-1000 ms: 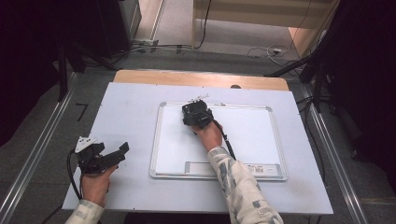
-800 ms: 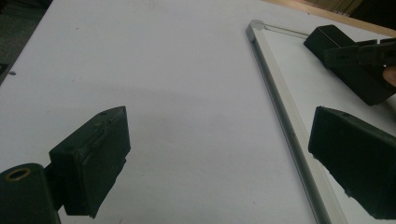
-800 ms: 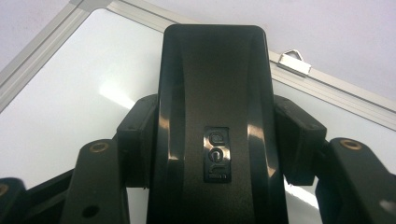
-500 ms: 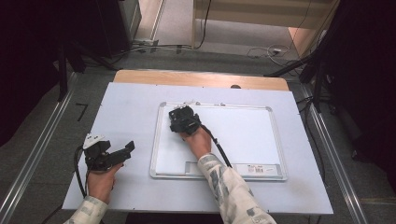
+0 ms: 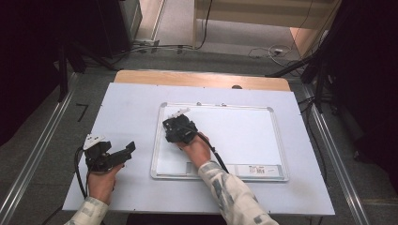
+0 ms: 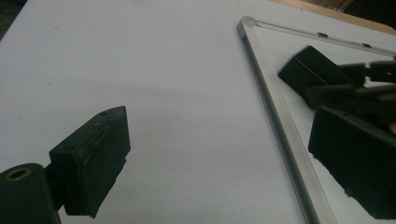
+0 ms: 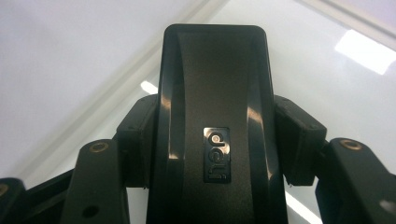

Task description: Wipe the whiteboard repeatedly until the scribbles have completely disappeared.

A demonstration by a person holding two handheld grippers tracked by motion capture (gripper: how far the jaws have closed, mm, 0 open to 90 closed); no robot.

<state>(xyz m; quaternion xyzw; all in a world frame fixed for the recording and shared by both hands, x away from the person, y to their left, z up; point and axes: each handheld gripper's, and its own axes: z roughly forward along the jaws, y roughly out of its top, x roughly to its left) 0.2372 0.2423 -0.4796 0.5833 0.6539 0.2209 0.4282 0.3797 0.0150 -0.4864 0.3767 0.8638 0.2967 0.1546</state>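
So the thing being worked here is a black whiteboard eraser (image 7: 215, 126) with a little logo badge on its back; it's pinched from both sides by the jaws of the right gripper (image 5: 177, 129), which is closed on it; in the right gripper view you can see a pad hugging each long edge. The eraser sits face-down on the whiteboard (image 5: 234, 136), over in the board's left part, near the left frame rail and a bit below the top edge; the board surface around it looks clean as far as I can tell, no obvious marker strokes.

My read is that this is mid-wipe; eraser pressed flat, being swept across the board; can't tell how much is left to clean since nothing written is visible. Next move probably calls for keeping the eraser flat and the grip firm while sweeping it over whichever patch needs it, and not ramming the aluminium frame (image 6: 275, 121) on the left.

The left gripper (image 5: 115, 157) is off the board entirely, hovering over the white table (image 5: 126, 108) just beside the board's left edge, jaws spread wide with nothing between them; in the left gripper view it's pointed toward the frame with the eraser blurry beyond it; looks idle, maybe ready to steady the board.
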